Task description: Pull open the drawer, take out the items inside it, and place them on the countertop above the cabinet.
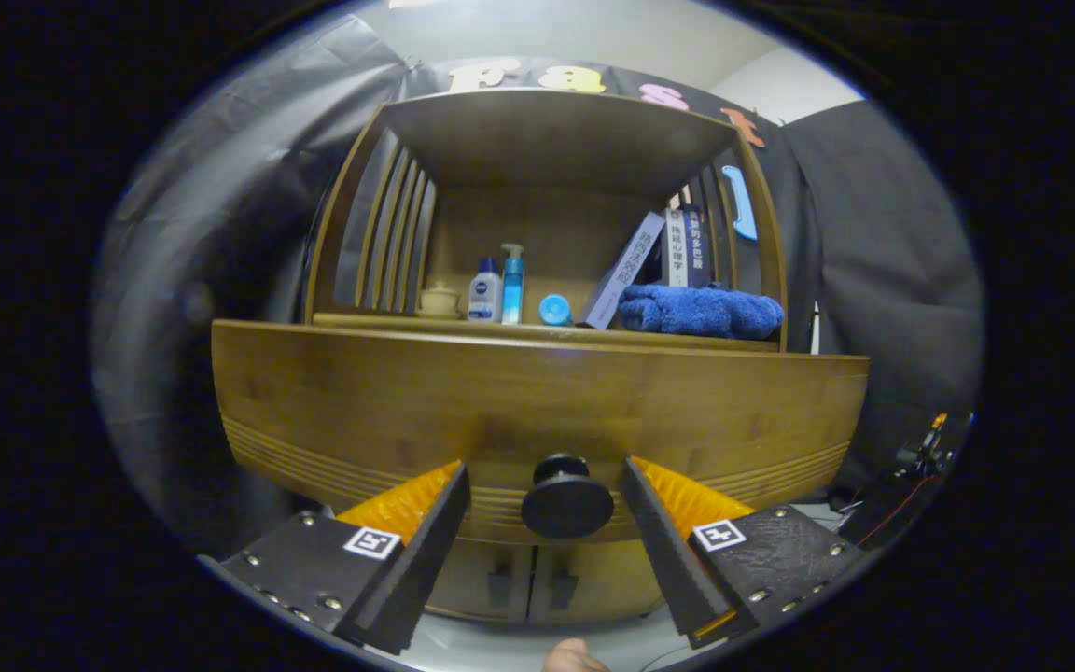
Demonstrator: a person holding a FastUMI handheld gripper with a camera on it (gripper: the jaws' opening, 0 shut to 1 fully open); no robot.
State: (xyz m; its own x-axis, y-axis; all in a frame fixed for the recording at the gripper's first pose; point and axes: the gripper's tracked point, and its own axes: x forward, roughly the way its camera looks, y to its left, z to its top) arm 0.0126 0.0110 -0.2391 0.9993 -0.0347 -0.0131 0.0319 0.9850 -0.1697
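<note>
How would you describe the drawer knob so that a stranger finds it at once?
Find the wooden cabinet with a shelf on top. On its wide drawer front, low and centred, sits the knob, between the open fingers of the gripper. It is the only round dark part on the wood.

dim booth | overhead light | fisheye edges bowed | rim perhaps soft

Brown wooden drawer (537, 401), black knob (566, 504), blue towel (701, 311).
</note>
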